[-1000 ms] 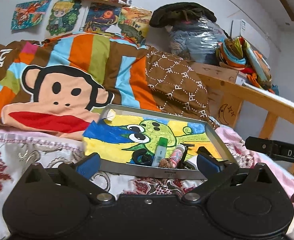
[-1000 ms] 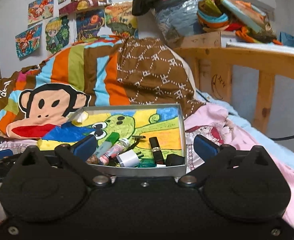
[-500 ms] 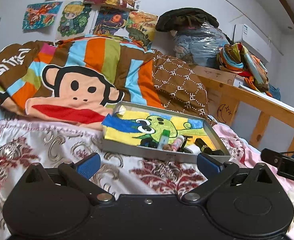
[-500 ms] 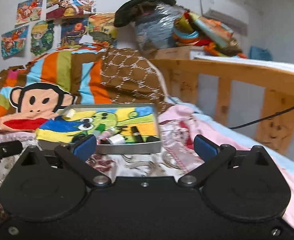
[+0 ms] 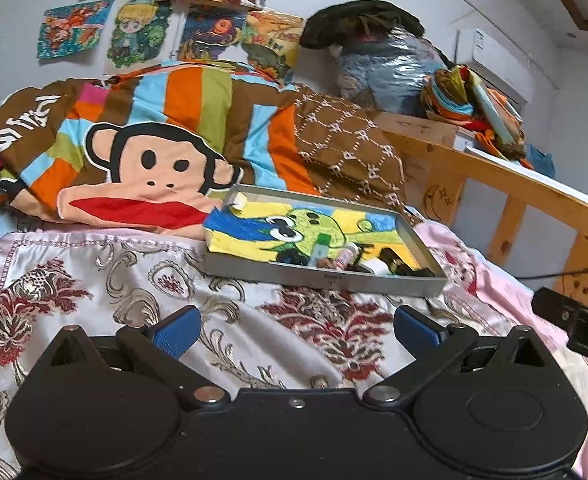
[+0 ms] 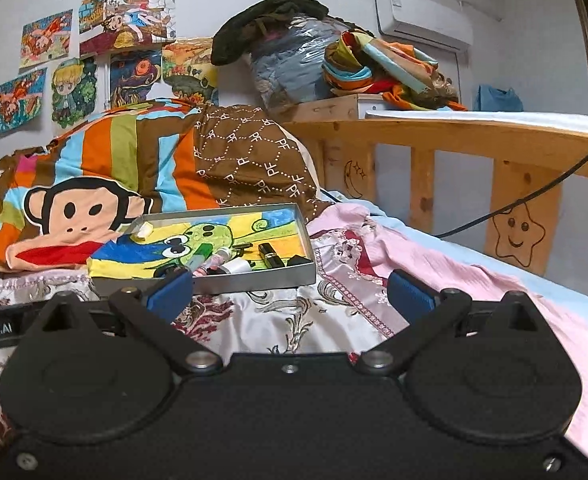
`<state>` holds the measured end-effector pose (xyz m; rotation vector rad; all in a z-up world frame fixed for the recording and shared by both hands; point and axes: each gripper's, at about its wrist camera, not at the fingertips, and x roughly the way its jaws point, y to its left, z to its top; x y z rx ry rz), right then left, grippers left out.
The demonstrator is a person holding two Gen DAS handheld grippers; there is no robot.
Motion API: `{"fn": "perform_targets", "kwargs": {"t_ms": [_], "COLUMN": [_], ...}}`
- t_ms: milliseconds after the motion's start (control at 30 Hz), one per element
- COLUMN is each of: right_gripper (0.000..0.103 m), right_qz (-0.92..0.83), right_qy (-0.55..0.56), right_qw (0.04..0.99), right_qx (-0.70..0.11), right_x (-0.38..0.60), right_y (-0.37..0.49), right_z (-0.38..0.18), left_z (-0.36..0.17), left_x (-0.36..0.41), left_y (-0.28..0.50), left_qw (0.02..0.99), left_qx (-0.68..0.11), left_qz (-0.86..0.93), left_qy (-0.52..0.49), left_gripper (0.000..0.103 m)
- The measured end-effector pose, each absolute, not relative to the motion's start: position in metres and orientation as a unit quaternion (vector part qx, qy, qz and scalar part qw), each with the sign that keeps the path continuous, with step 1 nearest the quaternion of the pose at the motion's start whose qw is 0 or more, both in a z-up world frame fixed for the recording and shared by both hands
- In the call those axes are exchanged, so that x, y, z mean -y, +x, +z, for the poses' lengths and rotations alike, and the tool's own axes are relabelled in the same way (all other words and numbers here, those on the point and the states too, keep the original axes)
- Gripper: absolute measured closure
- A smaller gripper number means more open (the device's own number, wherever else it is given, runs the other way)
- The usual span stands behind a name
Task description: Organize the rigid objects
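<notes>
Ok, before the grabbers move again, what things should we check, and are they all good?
1. Left gripper open, nothing between its blue pads: ok.
2. Right gripper open and empty: ok.
3. Shallow grey metal tray lying flat on the patterned bedspread: ok.
4. Small things gathered inside the tray, such as the green-capped tube and black lipstick: ok.
5. Anything left loose on the bedspread: cannot tell, the gripper bodies hide the near part.
6. Black cable away from the tray: ok.
</notes>
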<state>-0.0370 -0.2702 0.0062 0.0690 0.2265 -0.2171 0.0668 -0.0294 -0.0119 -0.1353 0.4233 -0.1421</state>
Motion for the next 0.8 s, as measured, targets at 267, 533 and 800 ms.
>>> {"fn": "perform_targets", "kwargs": {"t_ms": [267,533,800], "right_gripper": [0.000,0.000,0.000], "right_qz": [-0.144,-0.138,-0.127], "right_qy": [-0.023,-0.020,-0.018], "right_qw": [0.979,0.976,0.977], "right_qx": [-0.146,-0.167,-0.167], "right_x": [0.249,0.248,0.243], "right_y": [-0.039,-0.021,0.001], "right_z": [0.000,-0.008,-0.009], "left_z": [-0.018,-0.020,-0.025], "left_x": [0.028,0.028,0.027], "left_y": [0.062,0.065,0.070], "left_qw": [0.967,0.969,0.968], "left_qx": [-0.232,-0.232,-0.236], "left_qz": [-0.072,-0.070,-0.061], "left_qy": [-0.079,-0.055,-0.055], "left_gripper": [0.001,0.001,0.001]}}
